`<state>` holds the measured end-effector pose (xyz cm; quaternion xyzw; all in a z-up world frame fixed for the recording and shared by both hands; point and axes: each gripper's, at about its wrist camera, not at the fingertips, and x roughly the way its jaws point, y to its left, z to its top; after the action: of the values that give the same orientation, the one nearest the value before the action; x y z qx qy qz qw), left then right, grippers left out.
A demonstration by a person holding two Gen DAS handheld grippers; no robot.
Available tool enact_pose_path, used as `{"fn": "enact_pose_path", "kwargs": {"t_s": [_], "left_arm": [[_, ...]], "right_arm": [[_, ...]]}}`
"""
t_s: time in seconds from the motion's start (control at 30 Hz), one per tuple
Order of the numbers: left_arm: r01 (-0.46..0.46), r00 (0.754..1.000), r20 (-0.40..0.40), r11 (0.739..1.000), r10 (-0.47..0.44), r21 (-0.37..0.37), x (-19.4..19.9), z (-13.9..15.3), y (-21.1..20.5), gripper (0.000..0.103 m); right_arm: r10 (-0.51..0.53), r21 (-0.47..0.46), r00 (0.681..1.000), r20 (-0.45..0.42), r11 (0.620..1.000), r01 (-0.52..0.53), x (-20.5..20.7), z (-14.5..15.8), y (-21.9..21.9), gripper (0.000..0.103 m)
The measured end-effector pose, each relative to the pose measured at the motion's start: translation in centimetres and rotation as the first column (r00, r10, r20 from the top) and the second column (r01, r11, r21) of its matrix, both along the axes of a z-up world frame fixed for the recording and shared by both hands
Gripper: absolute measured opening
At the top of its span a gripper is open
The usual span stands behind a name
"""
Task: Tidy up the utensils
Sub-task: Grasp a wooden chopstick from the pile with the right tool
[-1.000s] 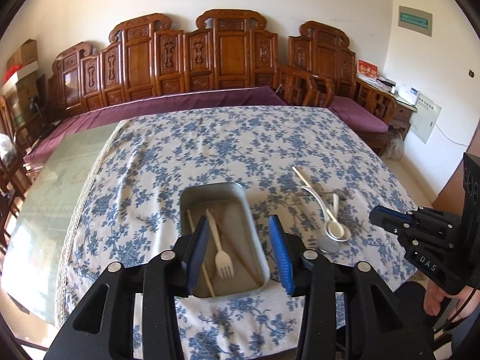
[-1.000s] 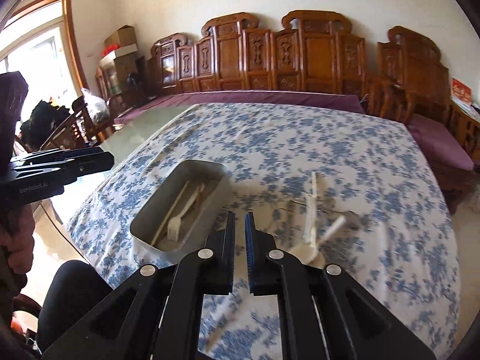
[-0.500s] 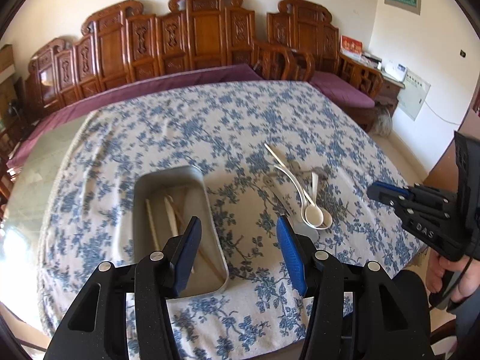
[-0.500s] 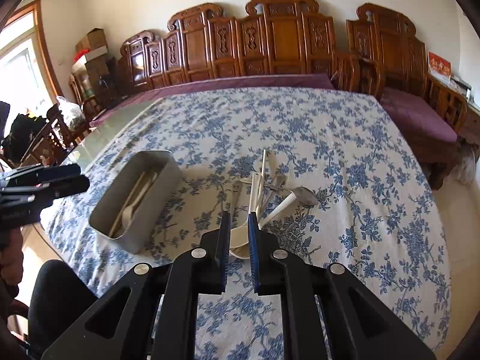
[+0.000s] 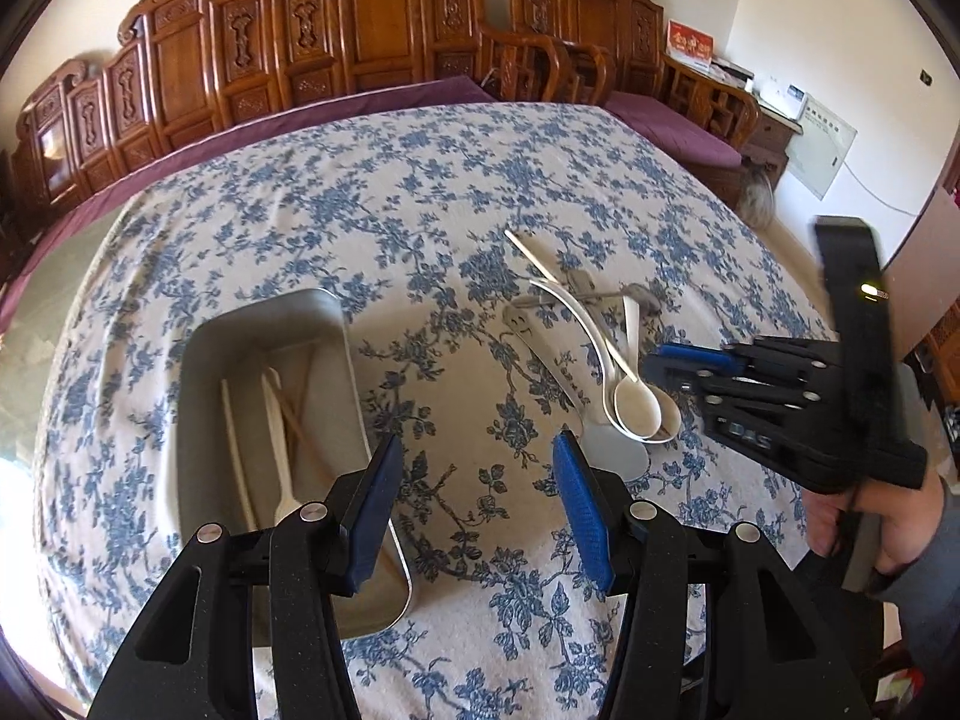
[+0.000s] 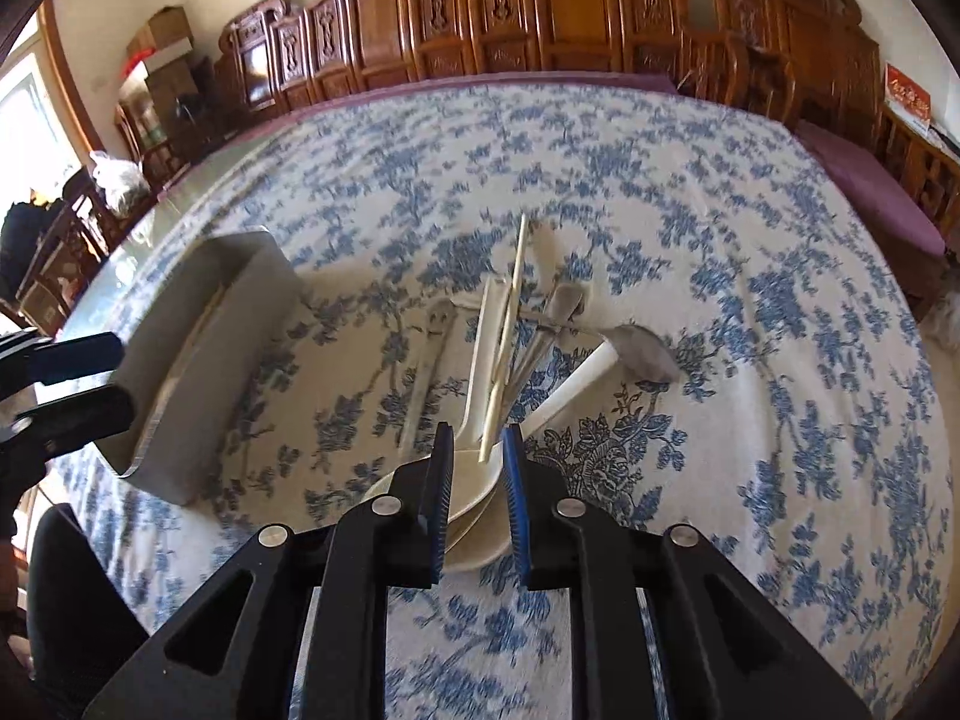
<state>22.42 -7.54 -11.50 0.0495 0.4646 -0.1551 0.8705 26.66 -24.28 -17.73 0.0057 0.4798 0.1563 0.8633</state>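
Note:
A metal tray sits on the floral tablecloth and holds a white fork and chopsticks. It also shows in the right wrist view. To its right lies a pile of utensils: white spoons, a metal spoon and a chopstick. My left gripper is open and empty, just right of the tray. My right gripper is open, its jaws on either side of the white spoon bowls and the chopstick's near end, with nothing gripped.
The table carries a blue floral cloth. Carved wooden benches with purple cushions line the far wall. A hand holds the right gripper at the table's right edge.
My right gripper has opened from shut and moved forward and down onto the spoon pile. My left gripper has shifted right, off the tray, still open.

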Motion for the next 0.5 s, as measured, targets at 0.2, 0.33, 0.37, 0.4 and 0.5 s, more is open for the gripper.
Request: {"fn": "enact_pose_path", "kwargs": {"t_s": [0.2, 0.33, 0.37, 0.4, 0.5], "left_arm": [[0.019, 1.0, -0.02, 1.0, -0.019, 0.0, 0.4, -0.8, -0.6, 0.05], [0.023, 0.999, -0.03, 1.0, -0.023, 0.0, 0.5, -1.2, -0.8, 0.05], [0.024, 0.999, -0.031, 1.0, -0.024, 0.0, 0.5, -1.2, -0.8, 0.05], [0.024, 0.999, -0.029, 1.0, -0.024, -0.001, 0.4, -1.2, -0.8, 0.05], [0.024, 0.999, -0.029, 1.0, -0.024, -0.003, 0.4, -1.2, -0.8, 0.05]], "right_arm": [[0.005, -0.05, 1.0, -0.018, 0.999, -0.006, 1.6, -1.4, 0.8, 0.019], [-0.002, -0.064, 1.0, -0.026, 0.998, 0.001, 2.4, -1.4, 0.9, 0.019], [0.001, -0.075, 1.0, -0.028, 0.997, -0.003, 2.5, -1.4, 0.9, 0.019], [0.006, -0.086, 1.0, -0.028, 0.996, -0.008, 2.5, -1.4, 0.9, 0.019], [0.022, -0.126, 1.0, -0.022, 0.992, -0.025, 2.5, -1.6, 1.1, 0.018]]}}
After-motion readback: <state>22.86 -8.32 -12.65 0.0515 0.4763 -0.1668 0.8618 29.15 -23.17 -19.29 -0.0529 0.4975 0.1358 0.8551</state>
